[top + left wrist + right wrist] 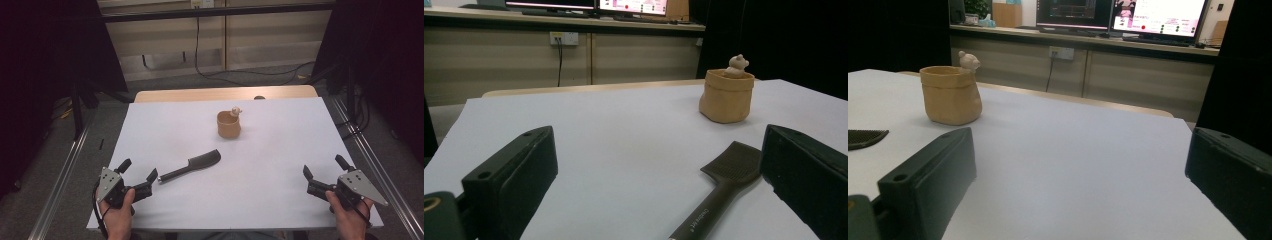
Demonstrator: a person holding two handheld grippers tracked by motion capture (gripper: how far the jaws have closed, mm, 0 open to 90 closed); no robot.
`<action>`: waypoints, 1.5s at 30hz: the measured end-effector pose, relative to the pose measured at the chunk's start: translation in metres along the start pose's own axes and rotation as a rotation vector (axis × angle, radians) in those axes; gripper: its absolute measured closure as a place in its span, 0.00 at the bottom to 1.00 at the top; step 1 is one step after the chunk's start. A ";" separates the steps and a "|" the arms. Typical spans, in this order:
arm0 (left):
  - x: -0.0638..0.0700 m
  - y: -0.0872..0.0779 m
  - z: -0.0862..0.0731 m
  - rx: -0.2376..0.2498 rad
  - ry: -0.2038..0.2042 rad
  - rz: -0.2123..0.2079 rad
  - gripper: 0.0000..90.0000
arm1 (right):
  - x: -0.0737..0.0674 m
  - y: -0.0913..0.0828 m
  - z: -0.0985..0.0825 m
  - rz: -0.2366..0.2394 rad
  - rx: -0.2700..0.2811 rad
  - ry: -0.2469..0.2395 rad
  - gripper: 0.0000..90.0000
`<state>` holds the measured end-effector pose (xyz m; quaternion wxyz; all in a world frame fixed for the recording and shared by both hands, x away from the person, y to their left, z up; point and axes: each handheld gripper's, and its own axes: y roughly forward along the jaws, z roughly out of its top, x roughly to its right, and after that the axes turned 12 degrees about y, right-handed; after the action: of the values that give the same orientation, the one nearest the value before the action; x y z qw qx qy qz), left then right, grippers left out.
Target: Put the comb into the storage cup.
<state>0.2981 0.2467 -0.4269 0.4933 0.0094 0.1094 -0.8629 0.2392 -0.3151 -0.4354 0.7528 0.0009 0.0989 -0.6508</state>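
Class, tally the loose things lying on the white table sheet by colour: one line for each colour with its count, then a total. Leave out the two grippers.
Dark brown: 1, the comb
Tan: 1, the small pot with a little figure on its rim
Total: 2

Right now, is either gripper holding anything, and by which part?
Nothing is held. The left gripper and right gripper both stand open; the comb lies free on the table.
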 end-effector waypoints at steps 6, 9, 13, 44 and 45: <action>-0.002 -0.001 0.004 -0.014 0.030 -0.018 0.03 | 0.000 0.001 0.000 0.012 -0.006 0.008 0.00; -0.006 -0.002 0.007 -0.024 0.020 -0.052 0.03 | -0.001 0.001 -0.001 0.031 -0.011 0.009 0.00; -0.008 0.000 0.008 -0.037 0.014 -0.095 0.03 | -0.002 0.002 -0.001 0.055 -0.022 0.015 0.00; -0.004 0.033 0.020 -0.128 0.052 -0.326 0.03 | -0.003 0.005 -0.001 0.103 -0.044 0.007 0.00; -0.004 0.034 0.020 -0.131 0.054 -0.322 0.03 | -0.003 0.005 -0.001 0.105 -0.045 0.005 0.00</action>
<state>0.3311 0.2297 -0.4127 0.3453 -0.0171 0.1784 -0.9212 0.2435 -0.3111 -0.4364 0.7854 -0.0096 0.1152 -0.6081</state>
